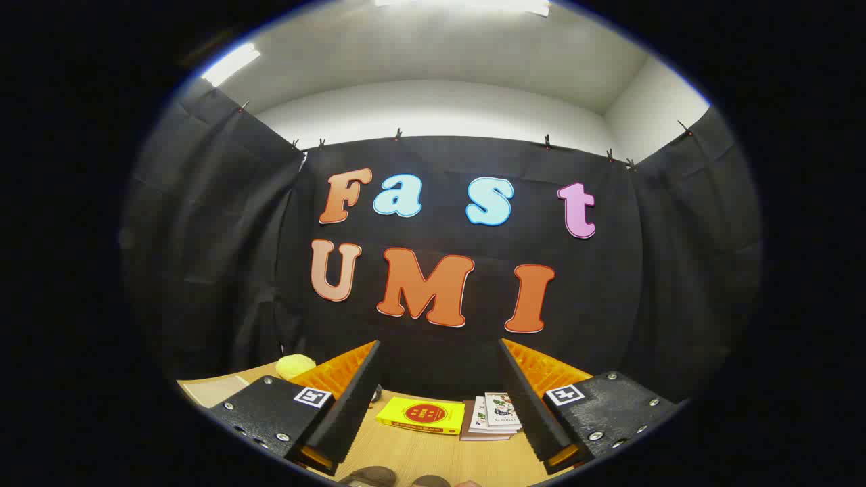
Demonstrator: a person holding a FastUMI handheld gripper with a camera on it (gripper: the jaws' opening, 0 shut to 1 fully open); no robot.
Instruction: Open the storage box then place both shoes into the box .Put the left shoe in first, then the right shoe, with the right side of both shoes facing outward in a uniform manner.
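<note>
The gripper [440, 399] is held level above a wooden table [433, 453], pointing toward the far cloth wall of the booth. Its two fingers [352, 396] are spread wide apart and nothing lies between them; the tool is released.

Beyond the fingers, on the far part of the table and seen through the gap between them, lies a yellow book [421, 414] with a round red mark on its cover. Just to its right sits a small stack of booklets [492, 414], with white printed covers on top and a darker one beneath. The book and the stack are near each other but apart. To the left, past the left finger, a soft yellow object [295, 365] rests near the far left edge of the table; its form cannot be determined. A pale flat sheet or board [213, 389] lies on the table further left.

At the nearest edge of the table, below the fingers, two dark rounded shapes [389, 477] are partly visible. They may be the shoes, but too little shows to confirm. The position of the storage box cannot be determined.

No object stands between the fingers and the book.
</note>
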